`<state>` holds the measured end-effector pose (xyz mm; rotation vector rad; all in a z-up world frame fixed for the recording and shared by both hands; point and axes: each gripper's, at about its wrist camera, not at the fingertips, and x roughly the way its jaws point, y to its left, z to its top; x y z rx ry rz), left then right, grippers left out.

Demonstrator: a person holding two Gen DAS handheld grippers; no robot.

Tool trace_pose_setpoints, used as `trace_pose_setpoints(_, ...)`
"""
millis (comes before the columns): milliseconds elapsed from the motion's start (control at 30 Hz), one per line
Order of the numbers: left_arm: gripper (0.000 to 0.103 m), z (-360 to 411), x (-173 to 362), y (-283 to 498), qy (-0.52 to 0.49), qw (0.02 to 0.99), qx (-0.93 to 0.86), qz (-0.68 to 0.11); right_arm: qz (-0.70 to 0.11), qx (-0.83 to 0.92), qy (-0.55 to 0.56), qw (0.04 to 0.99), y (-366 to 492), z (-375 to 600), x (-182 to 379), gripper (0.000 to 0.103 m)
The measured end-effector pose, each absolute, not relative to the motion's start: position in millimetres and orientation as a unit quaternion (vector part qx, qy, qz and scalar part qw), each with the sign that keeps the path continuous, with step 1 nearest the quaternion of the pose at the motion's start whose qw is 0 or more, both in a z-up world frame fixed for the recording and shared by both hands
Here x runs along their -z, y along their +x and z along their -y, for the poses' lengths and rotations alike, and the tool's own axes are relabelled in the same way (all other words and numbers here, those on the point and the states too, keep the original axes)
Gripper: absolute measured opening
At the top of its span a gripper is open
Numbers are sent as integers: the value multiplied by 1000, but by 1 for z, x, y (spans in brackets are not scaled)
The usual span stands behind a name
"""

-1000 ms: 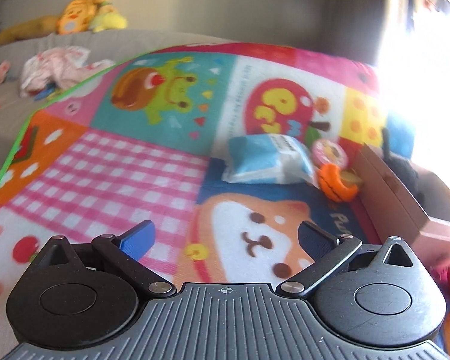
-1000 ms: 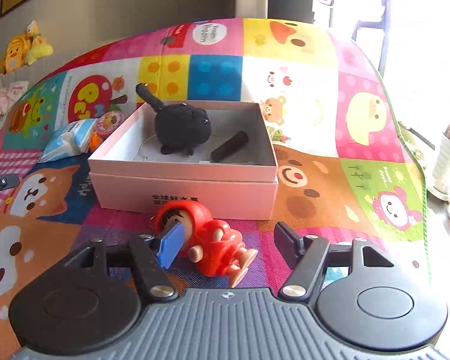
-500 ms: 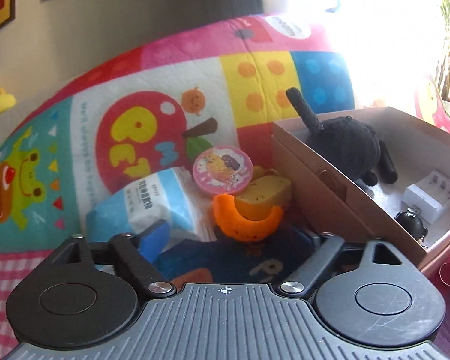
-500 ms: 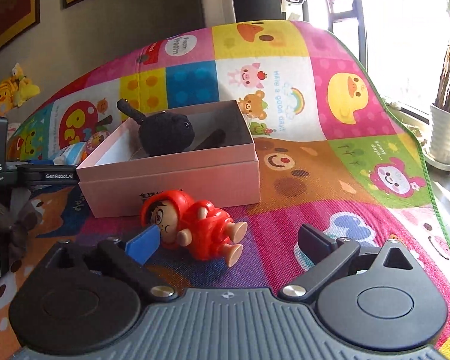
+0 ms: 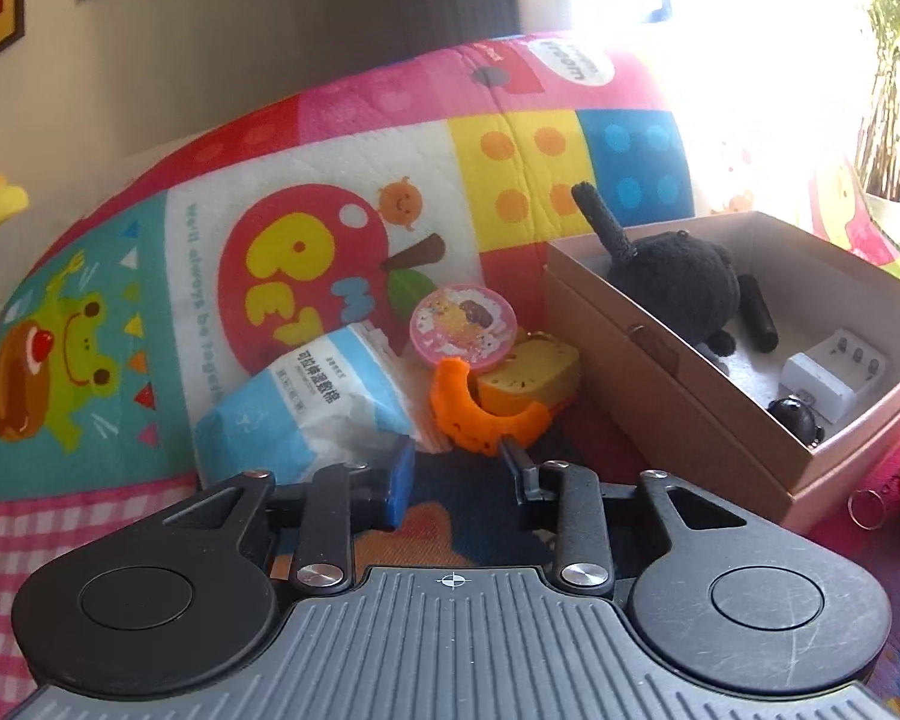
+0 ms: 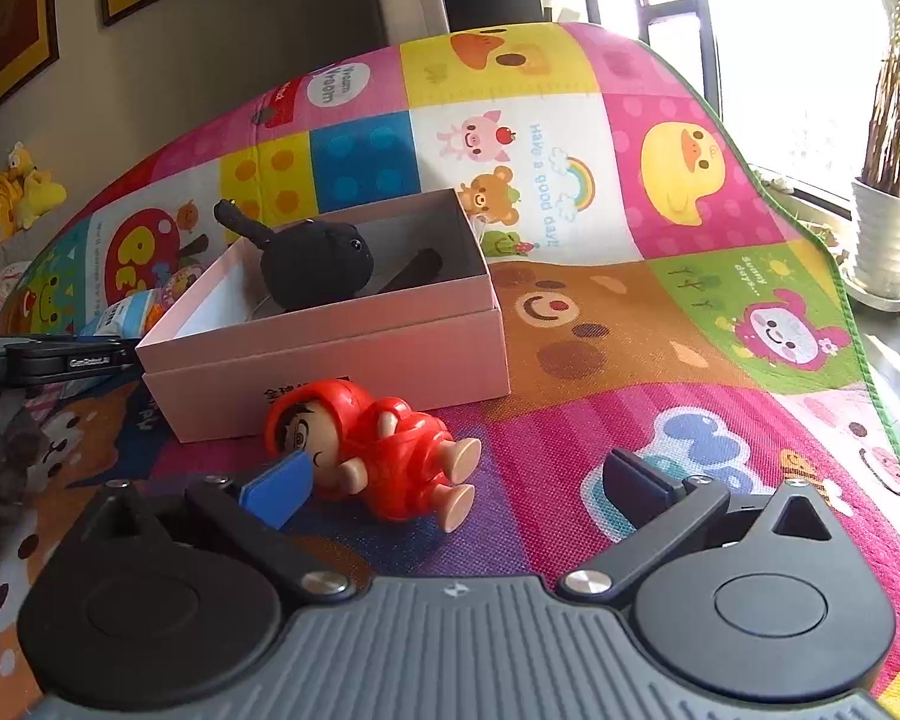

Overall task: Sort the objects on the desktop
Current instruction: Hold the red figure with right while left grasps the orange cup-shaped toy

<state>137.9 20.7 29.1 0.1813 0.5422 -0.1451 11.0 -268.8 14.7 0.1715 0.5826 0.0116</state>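
Note:
A red hooded doll [image 6: 372,450] lies on its side on the play mat, in front of the pink box [image 6: 330,354]. My right gripper [image 6: 450,480] hangs just over it, jaws opening; the doll lies between the fingers and no pad presses on it. The box holds a black plush cat [image 5: 678,282], a white charger [image 5: 828,378] and a black stick [image 5: 759,318]. My left gripper [image 5: 456,468] is shut with nothing between its fingers. Just beyond it sit an orange crescent toy [image 5: 480,420] holding a yellow cake slice [image 5: 528,372], a pink round tin [image 5: 463,330] and a blue-white tissue packet [image 5: 324,402].
The colourful mat [image 6: 660,276] ends in a green edge at the right, with a potted plant [image 6: 882,240] beyond it. A key ring [image 5: 867,507] lies by the box's near corner. Yellow plush toys [image 6: 12,204] sit at the back left.
The left gripper has swung right, from the checked part of the mat to the packet and orange toy, and its jaws have narrowed. The right gripper's jaws have widened around the red doll.

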Motion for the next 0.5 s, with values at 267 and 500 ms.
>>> trace_pose_setpoints(267,67,-30,-39,159,14,958,53,-282,-290,2,76,954,12,266,-14,103)
trace_pose_setpoints(500,47,-12,-27,193,22,954,42,-295,-290,1,85,953,12,269,-14,103)
